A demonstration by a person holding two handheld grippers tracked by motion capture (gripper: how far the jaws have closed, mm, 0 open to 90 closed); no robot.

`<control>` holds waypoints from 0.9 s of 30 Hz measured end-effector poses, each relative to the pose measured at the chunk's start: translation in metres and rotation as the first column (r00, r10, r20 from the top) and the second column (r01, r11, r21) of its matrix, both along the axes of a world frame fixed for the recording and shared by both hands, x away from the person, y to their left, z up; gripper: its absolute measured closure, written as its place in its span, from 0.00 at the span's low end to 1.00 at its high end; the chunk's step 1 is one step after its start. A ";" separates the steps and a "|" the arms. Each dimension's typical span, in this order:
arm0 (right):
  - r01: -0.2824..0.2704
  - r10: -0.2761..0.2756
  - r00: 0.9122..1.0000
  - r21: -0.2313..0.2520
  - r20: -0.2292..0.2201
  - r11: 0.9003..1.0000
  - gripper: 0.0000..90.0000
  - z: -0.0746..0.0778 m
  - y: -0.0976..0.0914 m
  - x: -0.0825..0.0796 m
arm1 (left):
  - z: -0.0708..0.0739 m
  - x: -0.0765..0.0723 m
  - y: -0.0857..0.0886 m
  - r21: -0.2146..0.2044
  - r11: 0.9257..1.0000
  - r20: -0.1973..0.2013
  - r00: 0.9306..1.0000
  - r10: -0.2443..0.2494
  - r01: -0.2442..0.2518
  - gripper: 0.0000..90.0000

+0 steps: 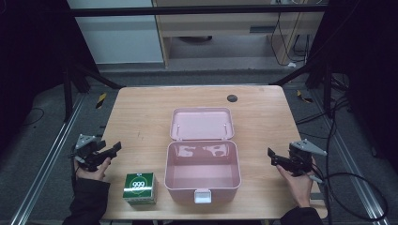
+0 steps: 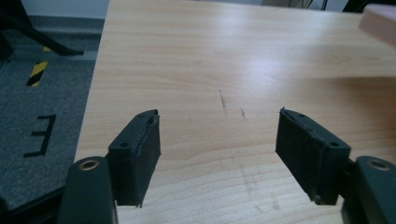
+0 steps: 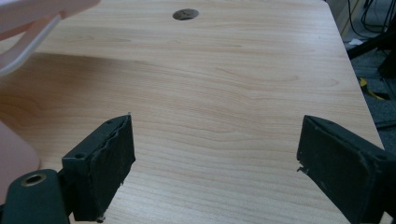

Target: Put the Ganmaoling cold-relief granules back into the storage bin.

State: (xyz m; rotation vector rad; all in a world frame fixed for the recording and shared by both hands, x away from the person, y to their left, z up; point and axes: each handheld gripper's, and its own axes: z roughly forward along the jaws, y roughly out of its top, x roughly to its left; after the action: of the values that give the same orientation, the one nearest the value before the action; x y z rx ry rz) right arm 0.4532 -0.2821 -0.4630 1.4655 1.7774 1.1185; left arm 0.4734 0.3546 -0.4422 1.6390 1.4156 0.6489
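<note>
Green box (image 1: 140,187) sits at the table's (image 1: 141,117) near edge, just left of the open pink case (image 1: 202,171); both grippers (left (image 1: 112,149), right (image 1: 272,157)) hover spread, empty. Left should square up over the box before closing.

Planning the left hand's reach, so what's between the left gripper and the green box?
Bare tabletop separates the left gripper from the green box, seen in the high view.
</note>
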 end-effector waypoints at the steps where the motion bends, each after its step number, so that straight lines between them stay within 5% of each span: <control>1: 0.000 0.000 1.000 0.000 0.000 1.000 0.12 0.000 0.000 0.000 | 0.003 -0.002 0.001 -0.008 1.000 0.008 1.000 -0.011 0.011 0.34; 3: -0.017 0.017 1.000 -0.013 -0.002 1.000 0.12 0.000 0.001 -0.002 | 0.011 -0.003 0.003 -0.028 0.998 0.005 0.999 -0.053 0.053 0.39; 7: -0.025 0.025 1.000 -0.016 0.005 1.000 0.11 0.001 -0.001 -0.005 | 0.026 -0.003 0.003 0.022 0.990 -0.004 0.990 -0.142 0.142 0.41; 12: -0.020 0.020 1.000 -0.039 0.012 0.999 0.10 0.001 -0.005 -0.009 | 0.039 -0.007 0.003 0.071 0.964 0.048 0.965 -0.259 0.256 0.44; 13: -0.018 0.019 1.000 -0.039 0.016 0.999 0.10 0.002 -0.004 -0.009 | 0.039 -0.007 0.003 0.071 0.964 0.048 0.965 -0.259 0.256 0.44; 18: -0.025 0.027 0.999 -0.047 0.037 0.999 0.10 0.003 -0.002 -0.009 | 0.055 -0.008 -0.001 0.113 0.934 -0.001 0.940 -0.342 0.340 0.43; 19: -0.027 0.028 0.999 -0.042 0.036 0.999 0.10 0.003 -0.001 -0.010 | 0.061 -0.008 -0.001 0.111 0.924 -0.004 0.930 -0.368 0.366 0.44; 23: -0.036 0.038 0.999 -0.055 0.036 0.998 0.10 0.003 0.000 -0.010 | 0.070 -0.010 -0.003 0.144 0.909 -0.011 0.920 -0.393 0.390 0.44; 27: -0.041 0.044 0.998 -0.060 0.039 0.997 0.10 0.003 0.000 -0.011 | 0.082 -0.012 -0.007 0.171 0.866 -0.043 0.881 -0.470 0.470 0.40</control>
State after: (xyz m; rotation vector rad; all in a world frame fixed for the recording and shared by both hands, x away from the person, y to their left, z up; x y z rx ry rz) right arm 0.4425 -0.2818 -0.4602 1.3674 1.8066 1.0991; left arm 0.4614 0.3475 -0.3607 2.0308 0.9151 0.4941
